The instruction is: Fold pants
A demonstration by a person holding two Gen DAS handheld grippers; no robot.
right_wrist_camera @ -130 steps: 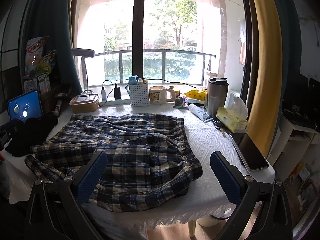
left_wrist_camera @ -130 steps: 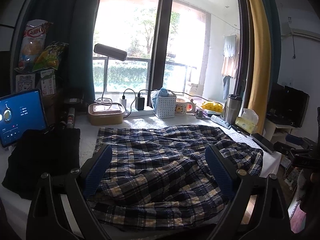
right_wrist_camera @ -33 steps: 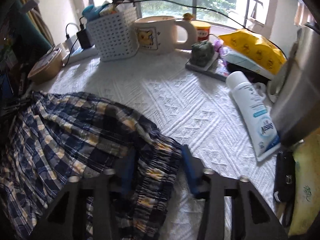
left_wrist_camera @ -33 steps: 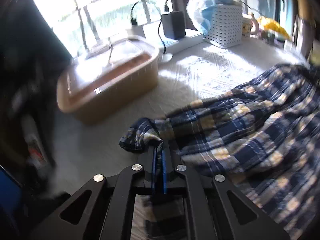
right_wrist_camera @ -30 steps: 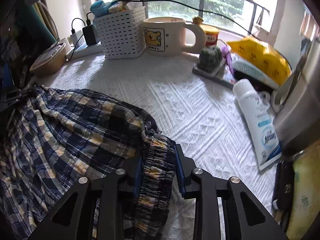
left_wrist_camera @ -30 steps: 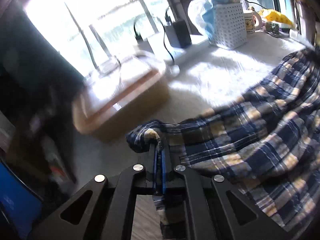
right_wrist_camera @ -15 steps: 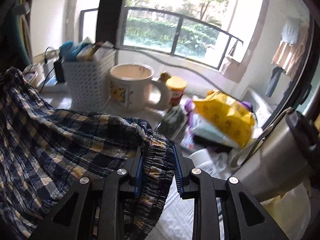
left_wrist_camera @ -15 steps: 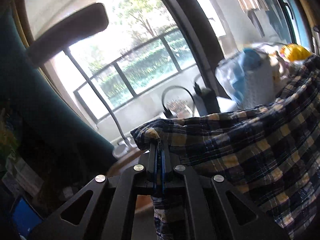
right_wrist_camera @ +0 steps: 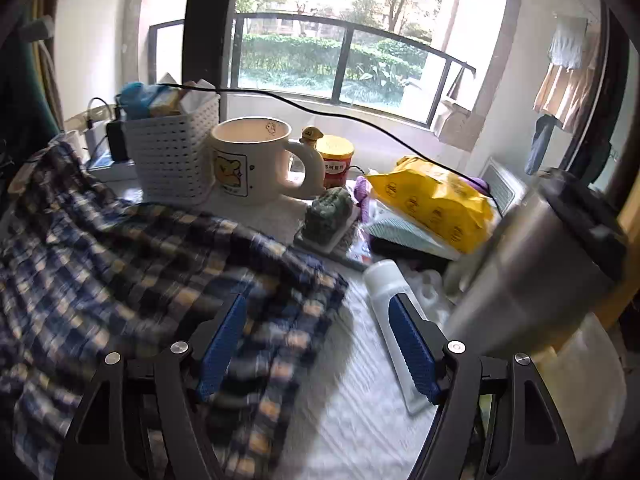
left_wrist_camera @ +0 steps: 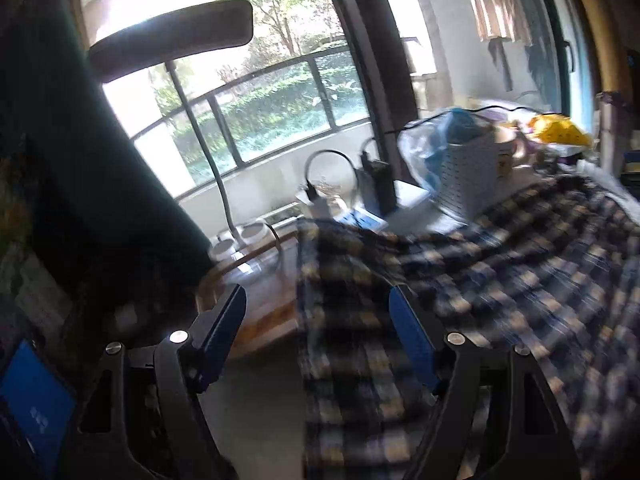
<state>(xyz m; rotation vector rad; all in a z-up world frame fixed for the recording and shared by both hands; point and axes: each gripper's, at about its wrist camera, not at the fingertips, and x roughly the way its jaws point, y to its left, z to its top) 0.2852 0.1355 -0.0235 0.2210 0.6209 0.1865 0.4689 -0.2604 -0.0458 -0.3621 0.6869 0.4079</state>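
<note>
The blue, navy and cream plaid pants (left_wrist_camera: pixel 500 288) are motion-blurred and falling loose over the white table. In the left wrist view a corner of them hangs between the open blue pads of my left gripper (left_wrist_camera: pixel 318 338), gripped by neither. In the right wrist view the pants (right_wrist_camera: pixel 132 264) spread at the left, their edge between the open pads of my right gripper (right_wrist_camera: pixel 318 342), also free. Both grippers are open and hold nothing.
At the table's back stand a white basket (right_wrist_camera: pixel 172 160), a bear mug (right_wrist_camera: pixel 250 160), a red can (right_wrist_camera: pixel 334 156), a yellow bag (right_wrist_camera: pixel 436 200), a steel tumbler (right_wrist_camera: pixel 536 276) and a white tube (right_wrist_camera: pixel 396 308). A desk lamp (left_wrist_camera: pixel 172 36), tan lunch box (left_wrist_camera: pixel 260 288) and chargers (left_wrist_camera: pixel 376 188) are at the left.
Both grippers were shut on the pants' top edge and had lifted it off the table. Now both have opened and let go, and the cloth is dropping.
</note>
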